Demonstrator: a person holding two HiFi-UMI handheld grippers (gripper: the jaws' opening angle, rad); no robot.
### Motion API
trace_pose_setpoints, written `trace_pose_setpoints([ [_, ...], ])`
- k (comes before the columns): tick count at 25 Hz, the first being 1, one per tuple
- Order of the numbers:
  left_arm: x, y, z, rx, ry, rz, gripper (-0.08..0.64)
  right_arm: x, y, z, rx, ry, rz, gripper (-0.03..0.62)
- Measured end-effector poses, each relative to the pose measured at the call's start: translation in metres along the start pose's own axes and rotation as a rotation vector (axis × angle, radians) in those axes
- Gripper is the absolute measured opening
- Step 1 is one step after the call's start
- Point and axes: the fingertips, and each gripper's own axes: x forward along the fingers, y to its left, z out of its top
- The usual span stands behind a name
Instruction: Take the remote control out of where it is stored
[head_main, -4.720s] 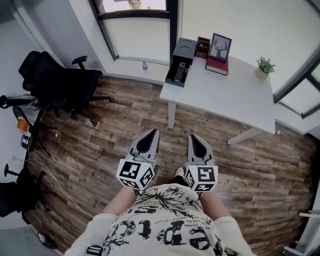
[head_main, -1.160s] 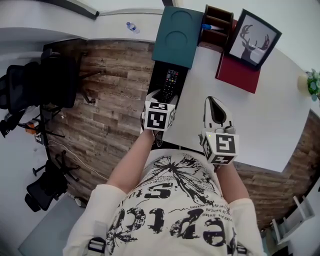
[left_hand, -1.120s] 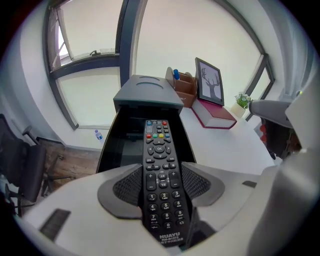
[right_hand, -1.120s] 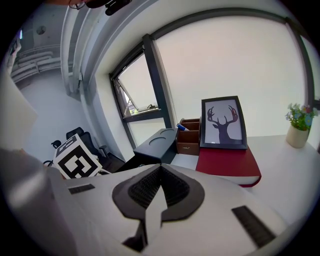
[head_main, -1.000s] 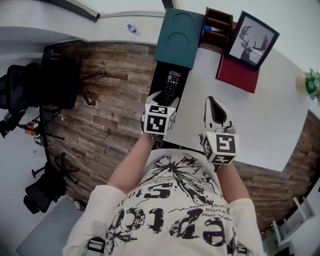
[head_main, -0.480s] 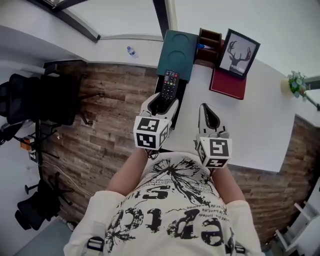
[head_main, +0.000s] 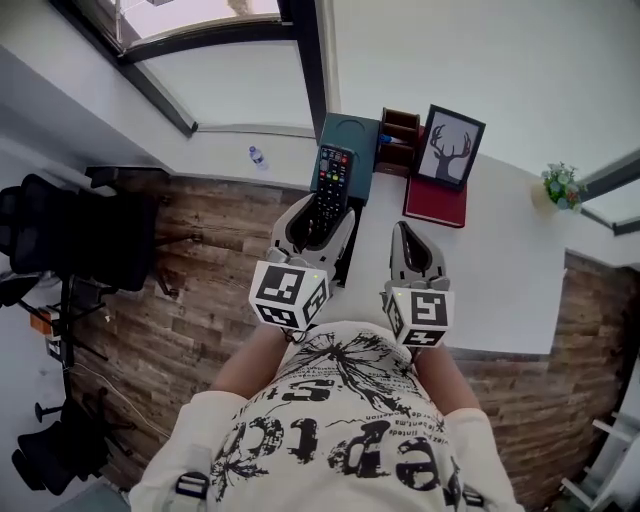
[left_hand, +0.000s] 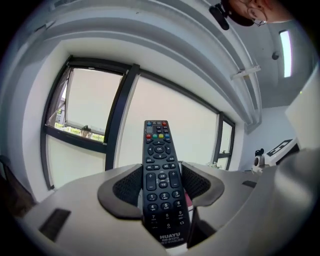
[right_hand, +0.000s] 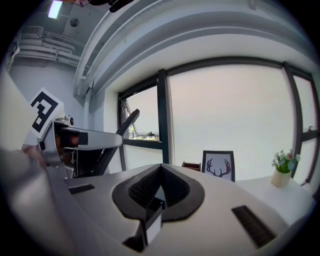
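**Remote now up out of the tray, clamped in the left tool**

The left tool (head_main: 322, 212) is closed on the lower half of the black remote control (head_main: 333, 170). In the left gripper view the two padded jaws of this tool (left_hand: 161, 182) press on either side of the remote control (left_hand: 159, 160), button face toward the camera, its top end standing up against the window.

About a second ago the remote lay flat in the long black tray (head_main: 351, 255) that runs out from the teal box (head_main: 360, 135), with the left tool down over its near end. Half a second ago it was already tilted up off the tray. In the head view its top end now overlaps the teal box, and only a strip of the tray shows beside the tool.

The right tool (head_main: 408, 230) has stayed over the white counter (head_main: 500, 260), near its front edge and just right of the left tool. Its jaws (right_hand: 160, 185) are pressed together with nothing between them.

At the back of the counter stand a deer picture (head_main: 450, 148) on a red book (head_main: 437, 203).
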Motion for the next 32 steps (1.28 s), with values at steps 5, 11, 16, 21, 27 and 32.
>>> trace_pose_setpoints([
  [5,-0.017,-0.006,0.035,0.058,-0.150,-0.004,0.255,-0.010,0.004,0.019,-0.019,-0.063,-0.012,0.002],
  [11,-0.030,-0.009,0.053,0.139,-0.220,0.007,0.255,-0.021,0.006,0.038,-0.041,-0.112,-0.038,0.002],
  [16,-0.030,-0.010,0.054,0.147,-0.227,0.003,0.255,-0.024,0.006,0.054,-0.064,-0.145,-0.049,0.002],
  [21,-0.030,-0.009,0.052,0.151,-0.220,0.001,0.255,-0.022,0.008,0.054,-0.072,-0.140,-0.048,0.002],
  [27,-0.027,-0.005,0.048,0.154,-0.212,0.012,0.255,-0.019,0.008,0.054,-0.073,-0.140,-0.041,0.001],
  [32,-0.025,-0.004,0.047,0.169,-0.207,0.024,0.255,-0.016,0.004,0.056,-0.063,-0.144,-0.039,0.002],
])
